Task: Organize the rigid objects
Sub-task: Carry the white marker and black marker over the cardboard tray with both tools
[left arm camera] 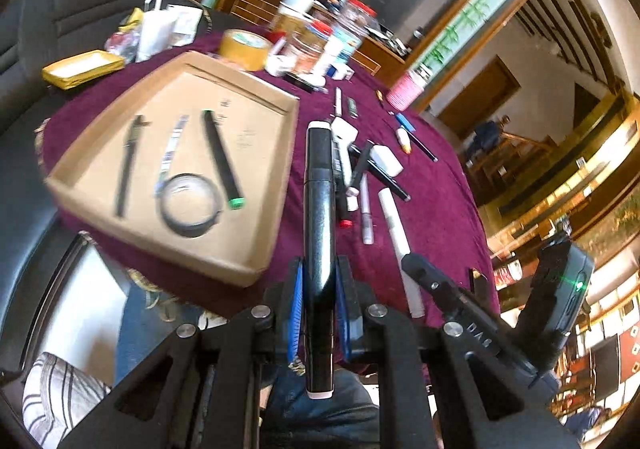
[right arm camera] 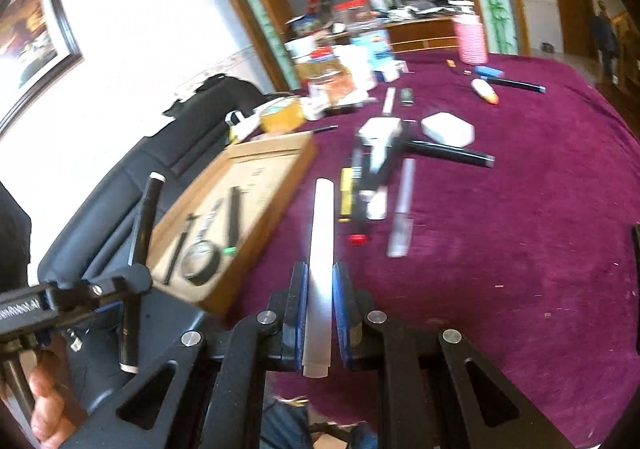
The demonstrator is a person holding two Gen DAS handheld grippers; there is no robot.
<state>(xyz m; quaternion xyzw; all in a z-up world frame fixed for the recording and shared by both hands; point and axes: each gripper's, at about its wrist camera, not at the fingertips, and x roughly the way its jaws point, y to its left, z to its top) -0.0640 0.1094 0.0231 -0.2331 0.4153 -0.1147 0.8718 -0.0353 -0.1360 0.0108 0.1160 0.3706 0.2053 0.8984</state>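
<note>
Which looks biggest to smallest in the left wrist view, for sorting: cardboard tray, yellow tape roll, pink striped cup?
1. cardboard tray, plainly largest.
2. yellow tape roll.
3. pink striped cup, slightly smaller; both sit far back, so their order is unsure.

Glossy black plastic marker, matt brown cardboard tray, plush maroon tablecloth, smooth white tube.

Tray left of pens; tape roll inside.
</note>
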